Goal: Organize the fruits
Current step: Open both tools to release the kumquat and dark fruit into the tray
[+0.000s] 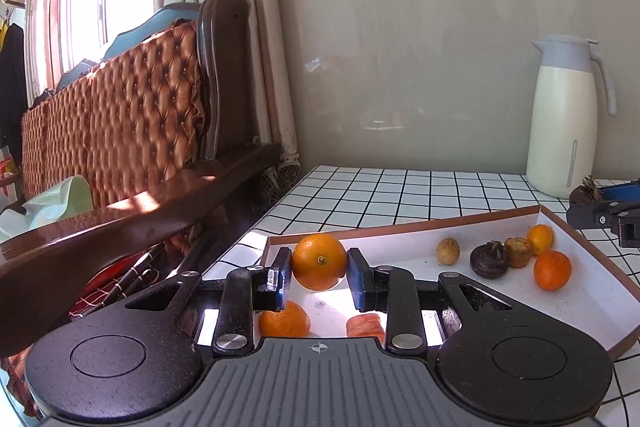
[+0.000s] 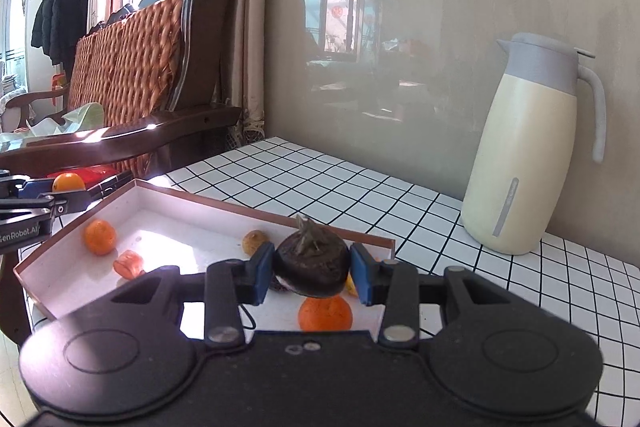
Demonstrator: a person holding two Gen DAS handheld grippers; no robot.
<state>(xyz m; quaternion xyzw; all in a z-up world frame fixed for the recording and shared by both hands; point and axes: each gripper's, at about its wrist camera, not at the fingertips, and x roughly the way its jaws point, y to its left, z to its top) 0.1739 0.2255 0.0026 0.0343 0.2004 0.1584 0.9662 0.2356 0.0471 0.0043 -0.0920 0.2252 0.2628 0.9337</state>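
Left gripper point(image 1: 319, 277) jaws clamped on orange point(image 1: 319, 261), held above tray point(image 1: 592, 291). Right gripper point(image 2: 312, 273) jaws clamped on dark mangosteen point(image 2: 311, 269), also above tray on tiled counter point(image 2: 360, 179). Advice: keep grips firm, carry level, set each beside matching fruit, release low.

A home living room: tufted wooden sofa point(image 1: 120, 99), curtains point(image 1: 240, 27), thermos jug point(image 1: 568, 115).
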